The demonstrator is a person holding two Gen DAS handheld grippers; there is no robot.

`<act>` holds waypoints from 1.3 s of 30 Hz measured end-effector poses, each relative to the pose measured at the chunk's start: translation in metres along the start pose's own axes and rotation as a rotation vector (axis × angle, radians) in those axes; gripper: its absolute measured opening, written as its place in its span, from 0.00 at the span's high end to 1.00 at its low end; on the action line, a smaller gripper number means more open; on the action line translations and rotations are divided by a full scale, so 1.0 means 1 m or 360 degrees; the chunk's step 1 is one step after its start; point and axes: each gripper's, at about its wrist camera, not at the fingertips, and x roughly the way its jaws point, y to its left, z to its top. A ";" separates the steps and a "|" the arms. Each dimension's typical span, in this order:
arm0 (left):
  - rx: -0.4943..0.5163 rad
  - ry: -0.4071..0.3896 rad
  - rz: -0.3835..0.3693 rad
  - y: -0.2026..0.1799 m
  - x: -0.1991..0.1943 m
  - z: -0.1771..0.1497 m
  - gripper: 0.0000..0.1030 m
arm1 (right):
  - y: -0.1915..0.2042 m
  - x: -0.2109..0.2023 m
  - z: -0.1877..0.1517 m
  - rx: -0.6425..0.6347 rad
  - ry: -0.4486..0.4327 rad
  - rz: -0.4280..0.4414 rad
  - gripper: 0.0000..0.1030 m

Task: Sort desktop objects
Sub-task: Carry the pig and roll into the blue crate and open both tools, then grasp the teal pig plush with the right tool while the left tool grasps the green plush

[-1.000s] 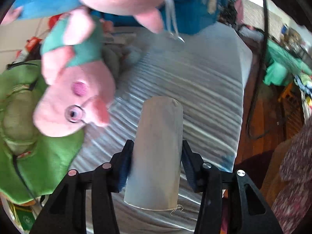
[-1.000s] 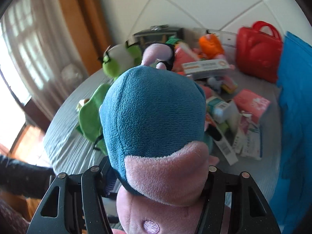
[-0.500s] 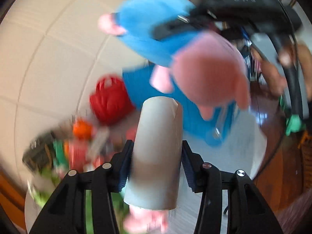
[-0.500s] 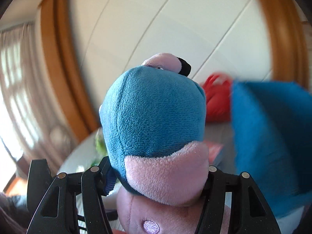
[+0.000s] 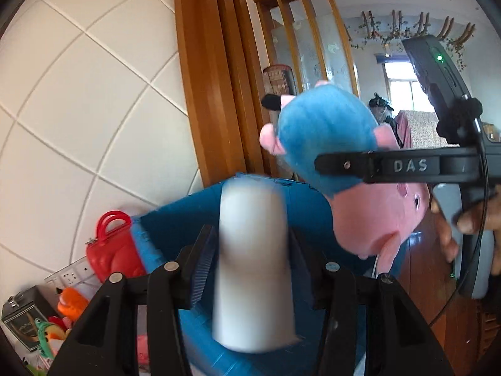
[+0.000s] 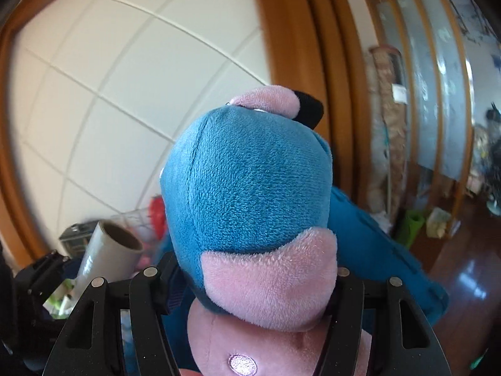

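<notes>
My left gripper (image 5: 249,260) is shut on a grey cardboard tube (image 5: 252,266) and holds it raised, pointing at the wall. The tube also shows in the right wrist view (image 6: 106,258), at lower left. My right gripper (image 6: 250,279) is shut on a pink pig plush in a blue dress (image 6: 247,194), held high in the air. The same plush (image 5: 328,144) and the right gripper's black finger (image 5: 391,166) show at right in the left wrist view. A blue fabric bin (image 5: 307,200) stands behind the tube.
A red toy handbag (image 5: 112,250), an orange toy (image 5: 70,302) and a dark tin box (image 5: 23,319) lie at lower left by the tiled wall. A wooden door frame (image 5: 213,72) rises behind. Wooden floor (image 6: 469,275) shows at right.
Both grippers have lifted and tilted up from the table, so the views now face the wall and room. The tube and the plush stay gripped.
</notes>
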 end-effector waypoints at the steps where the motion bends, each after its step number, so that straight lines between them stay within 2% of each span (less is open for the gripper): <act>1: -0.0008 0.0014 0.0005 -0.003 0.014 0.003 0.54 | -0.016 0.011 0.001 0.0025 0.0029 -0.0007 0.39; 5: -0.0001 0.0116 0.0112 -0.023 0.048 0.014 0.52 | -0.045 0.045 0.001 0.0052 0.0114 -0.0040 0.36; 6: 0.0058 0.0177 0.0198 -0.029 0.058 0.016 0.50 | -0.052 0.051 -0.001 0.0061 0.0129 -0.0054 0.30; 7: 0.0092 0.0200 0.0269 -0.035 0.059 0.017 0.42 | -0.058 0.060 -0.003 0.0070 0.0164 -0.0097 0.21; 8: 0.0123 0.0219 0.0350 -0.038 0.071 0.020 0.35 | -0.062 0.066 -0.002 0.0079 0.0192 -0.0118 0.19; 9: 0.0129 0.0227 0.0404 -0.041 0.074 0.022 0.32 | -0.068 0.071 -0.001 0.0097 0.0208 -0.0129 0.15; 11: 0.0096 0.0219 0.0460 -0.039 0.072 0.023 0.24 | -0.074 0.070 -0.006 0.0115 0.0205 -0.0105 0.09; 12: 0.0063 0.0218 0.0488 -0.037 0.071 0.024 0.23 | -0.075 0.066 -0.007 0.0110 0.0185 -0.0112 0.02; 13: 0.0035 0.0224 0.0519 -0.035 0.069 0.023 0.23 | -0.077 0.064 -0.007 0.0113 0.0165 -0.0126 0.00; 20: -0.0010 0.0262 0.0625 -0.023 0.062 0.017 0.23 | -0.063 0.038 -0.007 0.0169 0.0047 -0.0021 0.00; 26: -0.0076 0.0256 0.0718 -0.010 0.040 0.006 0.23 | -0.038 0.027 -0.013 0.0143 0.0055 0.0078 0.00; 34: -0.0163 0.0244 0.0853 0.017 0.002 -0.015 0.23 | 0.008 0.016 -0.023 0.0057 0.0035 0.0224 0.00; 39: -0.0281 0.0223 0.0941 0.037 -0.035 -0.040 0.23 | 0.042 0.012 -0.031 0.0014 0.0028 0.0311 0.00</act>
